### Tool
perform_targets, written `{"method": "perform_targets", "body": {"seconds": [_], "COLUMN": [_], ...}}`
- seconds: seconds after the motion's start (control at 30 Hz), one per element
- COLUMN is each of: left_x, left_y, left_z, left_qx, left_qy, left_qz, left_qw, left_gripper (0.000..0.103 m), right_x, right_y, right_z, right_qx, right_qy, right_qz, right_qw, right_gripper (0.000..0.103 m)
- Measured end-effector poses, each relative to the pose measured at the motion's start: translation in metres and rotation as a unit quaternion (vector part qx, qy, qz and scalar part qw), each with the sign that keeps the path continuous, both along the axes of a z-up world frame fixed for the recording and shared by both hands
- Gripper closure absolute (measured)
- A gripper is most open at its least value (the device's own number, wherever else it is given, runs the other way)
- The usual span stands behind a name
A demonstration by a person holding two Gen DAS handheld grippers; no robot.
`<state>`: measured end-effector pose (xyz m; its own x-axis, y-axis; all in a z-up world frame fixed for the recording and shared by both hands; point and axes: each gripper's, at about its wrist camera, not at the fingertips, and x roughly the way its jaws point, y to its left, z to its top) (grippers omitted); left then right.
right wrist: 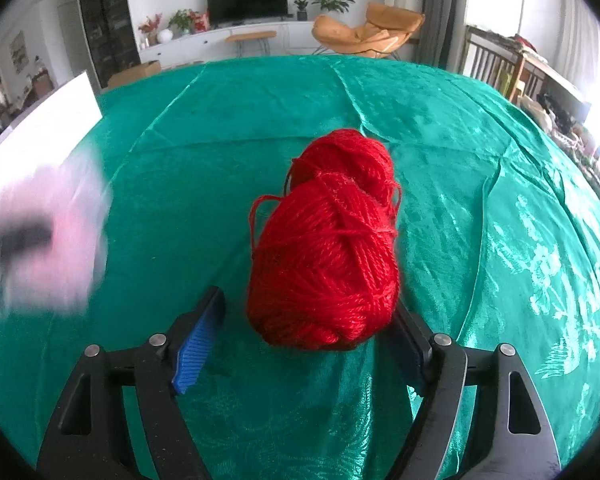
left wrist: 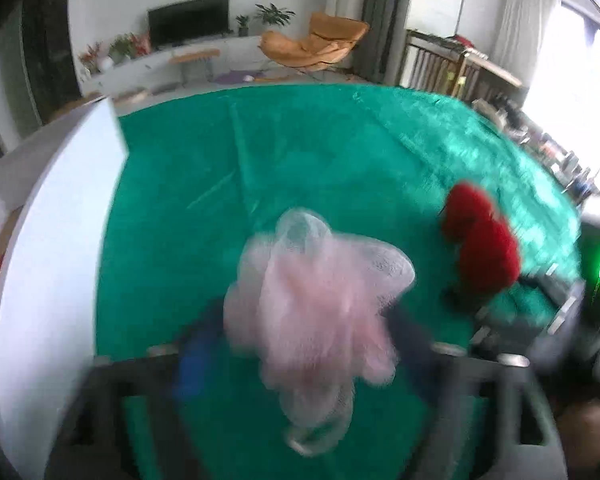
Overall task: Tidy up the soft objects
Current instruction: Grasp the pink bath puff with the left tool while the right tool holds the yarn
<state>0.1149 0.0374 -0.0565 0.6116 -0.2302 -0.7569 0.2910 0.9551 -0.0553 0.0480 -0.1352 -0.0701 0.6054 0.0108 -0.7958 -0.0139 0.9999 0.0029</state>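
A pink mesh bath pouf point(left wrist: 316, 304) is held between the fingers of my left gripper point(left wrist: 300, 344), above the green cloth; the view is blurred by motion. It shows as a pink blur in the right wrist view point(right wrist: 48, 248). A red yarn skein point(right wrist: 332, 248) lies on the cloth, also seen in the left wrist view point(left wrist: 480, 248). My right gripper point(right wrist: 312, 320) is open, its fingers standing on either side of the skein's near end; the right pad looks to touch the yarn, the left pad point(right wrist: 200, 344) is apart from it.
A green satin cloth point(right wrist: 480, 200) covers the table. A white box point(left wrist: 52, 240) stands at the left edge, also in the right wrist view point(right wrist: 40, 132). Clutter lines the table's right side point(left wrist: 560, 160). A living room lies beyond.
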Motion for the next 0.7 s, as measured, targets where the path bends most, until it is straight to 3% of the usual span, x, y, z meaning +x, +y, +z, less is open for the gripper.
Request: {"method": "perform_targets", "body": {"seconds": [0.07,0.13,0.2,0.33,0.5,0.6,0.63,0.67,0.7], "left_x": [-0.012,-0.019,-0.025,-0.034,-0.010,0.017,0.022,0.027,0.030], "left_y": [0.005,0.012,0.015,0.014,0.002,0.001,0.003,0.004,0.005], "left_z": [-0.012,-0.016,-0.012,0.000,-0.001,-0.010,-0.013,-0.013,-0.013], "left_qx": [0.000,-0.027,-0.045,-0.055,-0.023,-0.021,-0.031,-0.042,-0.053], "left_qy": [0.000,0.015,0.013,-0.007,-0.014,0.004,0.008,0.009,0.014], "left_qz": [-0.003,-0.018,-0.028,-0.049,-0.032,0.001,0.001,-0.001,-0.006], "left_qw": [1.0000,0.9994,0.9985,0.9973,0.9991,0.9998,0.9995,0.9991,0.9985], "left_gripper": [0.011,0.011,0.011,0.011,0.011,0.011,0.015,0.042,0.062], "right_x": [-0.008,-0.023,-0.042,-0.060,-0.032,0.009,0.028,0.040,0.050], "right_y": [-0.001,-0.007,-0.018,-0.041,-0.053,-0.043,-0.039,-0.037,-0.036], "right_z": [0.002,0.007,0.013,0.030,0.058,0.056,0.046,0.035,0.023], "right_qx": [0.007,0.038,0.079,0.112,0.130,0.108,0.098,0.094,0.095], "right_qy": [0.009,0.015,0.018,0.015,0.013,0.051,0.084,0.111,0.133], "right_qz": [0.006,0.009,0.009,-0.013,-0.036,-0.032,-0.035,-0.041,-0.045], "right_qw": [1.000,0.999,0.997,0.994,0.991,0.992,0.991,0.989,0.986], "right_gripper": [0.024,0.023,0.023,0.023,0.023,0.023,0.023,0.024,0.027]}}
